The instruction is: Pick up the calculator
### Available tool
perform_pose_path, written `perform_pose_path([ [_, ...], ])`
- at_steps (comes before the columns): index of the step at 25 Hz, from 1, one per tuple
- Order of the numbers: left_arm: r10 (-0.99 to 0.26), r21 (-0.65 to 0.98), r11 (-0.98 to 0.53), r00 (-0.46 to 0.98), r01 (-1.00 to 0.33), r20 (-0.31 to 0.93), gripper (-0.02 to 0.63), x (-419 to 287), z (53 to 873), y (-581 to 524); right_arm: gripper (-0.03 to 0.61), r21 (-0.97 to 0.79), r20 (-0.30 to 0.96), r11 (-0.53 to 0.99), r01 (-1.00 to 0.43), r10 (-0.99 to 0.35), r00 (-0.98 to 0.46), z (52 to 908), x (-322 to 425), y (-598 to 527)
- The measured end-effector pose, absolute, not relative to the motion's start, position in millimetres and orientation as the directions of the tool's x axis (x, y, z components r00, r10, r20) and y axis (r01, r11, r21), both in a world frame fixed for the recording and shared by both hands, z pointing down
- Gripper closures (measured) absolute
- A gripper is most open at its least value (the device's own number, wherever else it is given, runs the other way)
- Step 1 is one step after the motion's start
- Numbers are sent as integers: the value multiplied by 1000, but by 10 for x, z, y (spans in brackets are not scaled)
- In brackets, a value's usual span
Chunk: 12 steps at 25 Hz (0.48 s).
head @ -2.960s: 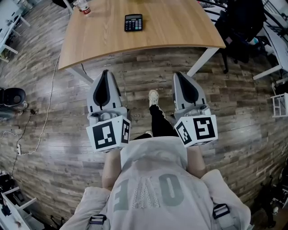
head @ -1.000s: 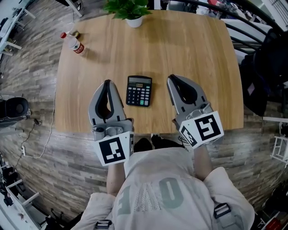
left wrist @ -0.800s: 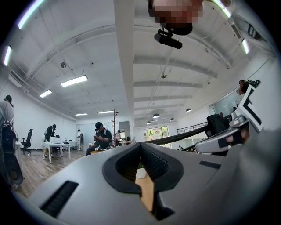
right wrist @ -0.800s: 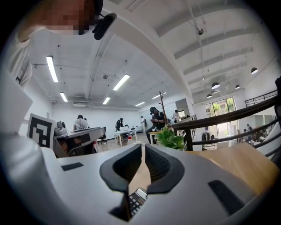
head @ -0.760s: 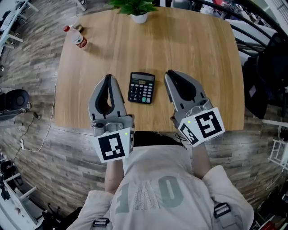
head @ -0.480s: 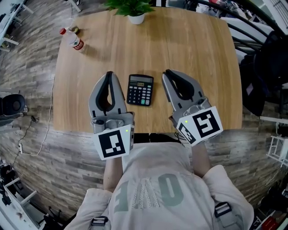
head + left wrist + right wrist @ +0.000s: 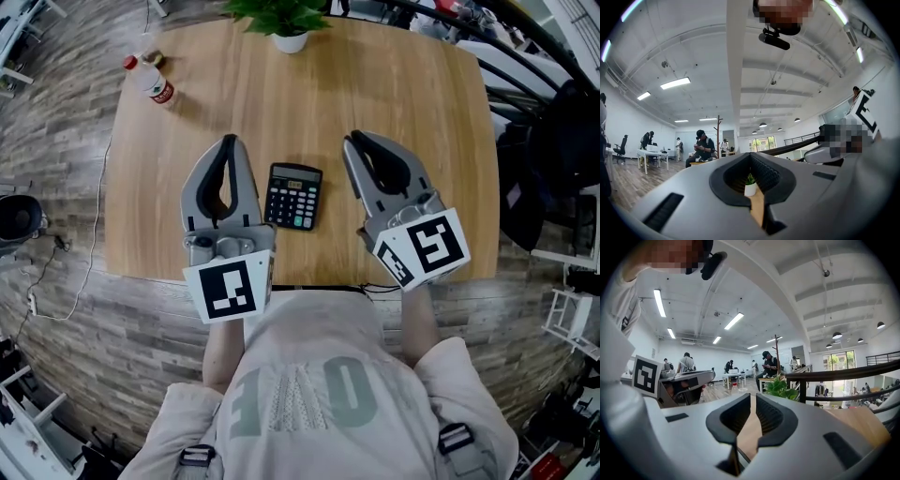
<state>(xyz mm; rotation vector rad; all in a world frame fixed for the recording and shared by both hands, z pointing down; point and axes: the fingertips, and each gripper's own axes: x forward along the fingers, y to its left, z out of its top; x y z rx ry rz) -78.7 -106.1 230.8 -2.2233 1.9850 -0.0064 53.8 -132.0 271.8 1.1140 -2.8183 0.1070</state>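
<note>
The left gripper [image 7: 225,142] and right gripper [image 7: 350,141] have advanced over the tabletop [image 7: 403,84], flanking the calculator [image 7: 293,196]; both pairs of fingers look pressed together, empty.

We note bright, even light from ceiling strip lights [image 7: 675,83]; soft shadows on the table [image 7: 412,112]; strong fisheye bending at edges.

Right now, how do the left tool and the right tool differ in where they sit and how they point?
The left tool is left of the calculator; the right tool is on its right. In the head view the left tool points straight ahead, while the right tool slants inward. Both are shut, empty, and clear of the calculator.
</note>
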Motion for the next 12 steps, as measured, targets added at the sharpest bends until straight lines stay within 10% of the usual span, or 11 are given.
perform_pose_path([
  [6, -992, -123, -102, 110, -987, -62, 604, -847, 2410, -1177, 532, 0, 175, 778, -628, -618, -766, 2876, 363, -1602],
  [8, -994, -126, -94, 101, -988, -48, 604, -902, 2461, -1218, 360, -20, 174, 799, -601, -589, -789, 2932, 262, -1702],
  [12, -998, -113, -67, 69, -991, -12, 604, -1028, 2605, -1246, 291, -63, 223, 865, -498, -474, -852, 3127, 50, -1840],
])
